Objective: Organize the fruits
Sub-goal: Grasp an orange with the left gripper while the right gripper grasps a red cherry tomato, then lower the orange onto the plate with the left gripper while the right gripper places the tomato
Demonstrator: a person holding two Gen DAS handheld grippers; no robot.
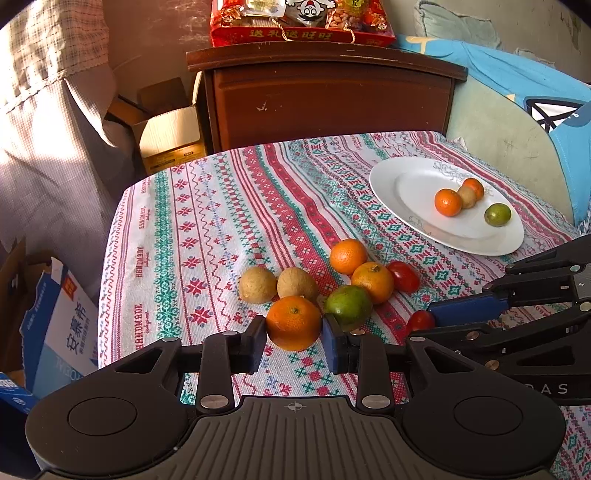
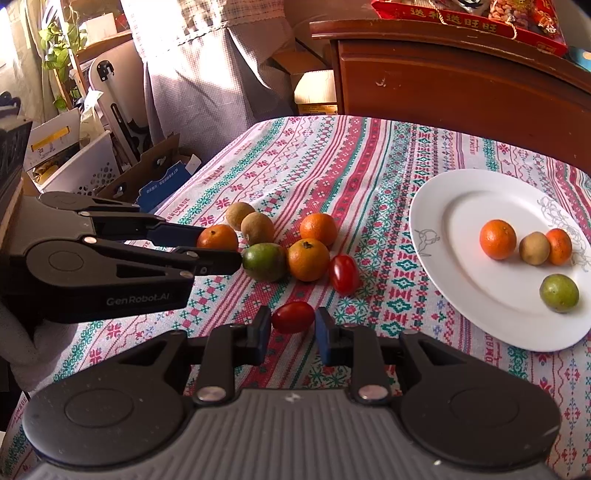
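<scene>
Orange [image 1: 293, 323] sits gripped between left jaws; tomato [image 2: 293, 316] between open right jaws.

Warm sunlight from left, curtain [image 2: 207, 74] glowing, overexposed; plate [image 2: 461, 206] bright; fisheye bending, dark corners; focus sharp.

left gripper [image 2: 221, 247]: "GenRobot.AI" | tablecloth [image 1: 221, 229]: "HANDMADE" (repeated) | red gift box [image 1: 295, 26]: "送礼送旺旺"

Clustered mid-tablecloth [image 1: 207, 221]: three oranges [image 1: 293, 323], two brown fruits [image 1: 257, 285], a green fruit [image 1: 349, 306], two cherry tomatoes [image 2: 293, 316] (one lying apart, toward the near edge). On the white plate [image 2: 461, 295] near the right edge: two oranges, one brown, one green.
</scene>
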